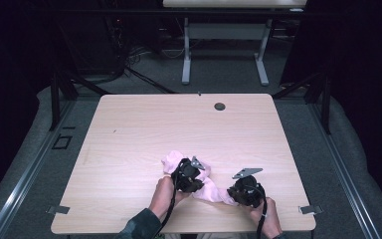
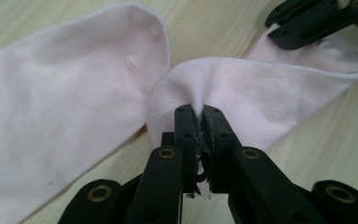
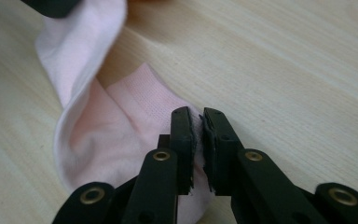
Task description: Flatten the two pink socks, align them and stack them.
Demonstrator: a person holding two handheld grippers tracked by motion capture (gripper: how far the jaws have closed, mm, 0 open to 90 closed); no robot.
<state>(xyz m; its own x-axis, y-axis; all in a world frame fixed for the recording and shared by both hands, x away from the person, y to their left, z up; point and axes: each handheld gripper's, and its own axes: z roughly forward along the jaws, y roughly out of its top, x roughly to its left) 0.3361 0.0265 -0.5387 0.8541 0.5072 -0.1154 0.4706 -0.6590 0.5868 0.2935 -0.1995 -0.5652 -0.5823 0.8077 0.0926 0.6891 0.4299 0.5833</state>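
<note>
Soft, light, limp pink sock (image 1: 206, 188) draped at 6 o'clock on table (image 1: 129, 129), left claw (image 2: 199, 122) pinching a mid-fold, right claw (image 3: 198, 122) clamped on the ribbed cuff edge, likeliest firm hold there.

I read this as a lab or recording bay, not a home. My light wood table (image 1: 144, 129) with a cable grommet (image 1: 220, 106) sits on grey carpet (image 1: 219, 74) inside a frame of black struts (image 1: 55, 99). Black curtains (image 1: 358, 74) close off both sides. Metal floor rails (image 1: 20, 179) run along the table. A second desk on white legs (image 1: 186, 50) stands behind, cables (image 1: 129, 55) tangled on the floor beside it.
</note>
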